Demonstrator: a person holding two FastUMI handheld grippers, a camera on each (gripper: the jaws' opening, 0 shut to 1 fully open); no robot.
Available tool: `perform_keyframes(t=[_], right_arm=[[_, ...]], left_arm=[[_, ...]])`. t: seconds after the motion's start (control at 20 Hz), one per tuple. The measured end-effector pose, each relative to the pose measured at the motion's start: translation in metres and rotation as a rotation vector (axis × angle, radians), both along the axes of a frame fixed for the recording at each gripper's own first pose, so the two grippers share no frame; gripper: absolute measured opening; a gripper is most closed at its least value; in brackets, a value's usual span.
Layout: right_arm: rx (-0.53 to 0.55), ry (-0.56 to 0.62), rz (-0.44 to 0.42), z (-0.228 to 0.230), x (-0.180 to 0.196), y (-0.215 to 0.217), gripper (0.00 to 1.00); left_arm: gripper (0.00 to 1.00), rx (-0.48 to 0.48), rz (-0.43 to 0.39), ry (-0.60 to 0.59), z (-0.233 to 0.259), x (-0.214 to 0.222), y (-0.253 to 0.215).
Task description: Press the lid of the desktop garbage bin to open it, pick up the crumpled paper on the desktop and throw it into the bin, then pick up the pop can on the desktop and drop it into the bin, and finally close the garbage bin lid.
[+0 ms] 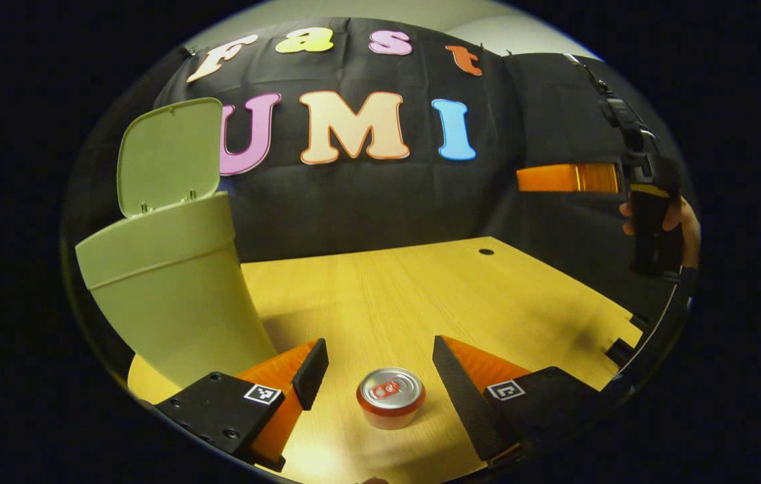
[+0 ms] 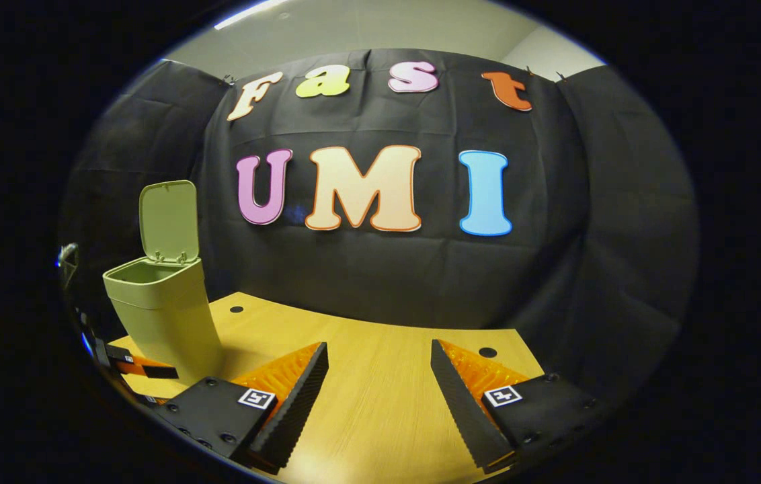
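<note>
The pale green bin (image 1: 172, 296) stands on the left of the wooden table (image 1: 421, 289) with its lid (image 1: 167, 156) swung up and open. A red pop can (image 1: 390, 396) stands upright on the table, silver top showing. My left gripper (image 1: 378, 346) is open, one finger on each side of the can and neither touching it. In the right gripper view the bin (image 2: 162, 316) and its raised lid (image 2: 169, 222) are at the left. There my right gripper (image 2: 378, 348) is open over bare table with nothing between its fingers.
A hand (image 1: 679, 222) holds the right gripper (image 1: 555, 178) high at the far right of the left gripper view. The left gripper (image 2: 142, 368) shows low beside the bin's foot. Cable holes (image 1: 486, 252) (image 2: 487, 351) mark the table's back edge by the black cloth wall.
</note>
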State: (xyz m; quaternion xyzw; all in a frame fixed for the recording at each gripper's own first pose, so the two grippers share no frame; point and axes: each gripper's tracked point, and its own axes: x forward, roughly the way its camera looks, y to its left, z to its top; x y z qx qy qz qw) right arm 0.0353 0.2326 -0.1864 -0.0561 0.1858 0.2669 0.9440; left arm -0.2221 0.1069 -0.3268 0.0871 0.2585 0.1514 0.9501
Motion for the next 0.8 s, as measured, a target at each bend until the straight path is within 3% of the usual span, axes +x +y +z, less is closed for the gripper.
perform_keyframes(t=[0.25, 0.55, 0.6, 0.8], right_arm=[[-0.047, 0.05, -0.034, -0.024, -0.009, -0.032, 0.96], [-0.11, 0.095, 0.018, -0.051, -0.036, -0.039, 0.96], [-0.114, 0.104, 0.03, -0.055, -0.041, -0.037, 0.97], [-0.122, 0.13, 0.068, -0.069, -0.058, -0.03, 0.97]], left_arm=[[0.95, -0.023, 0.025, 0.103, -0.049, -0.012, 0.0], [0.95, -0.036, 0.06, 0.19, -0.076, -0.023, 0.006], [0.76, -0.042, 0.056, 0.193, -0.075, -0.018, 0.007], [0.75, -0.018, 0.054, 0.093, -0.03, 0.005, 0.007]])
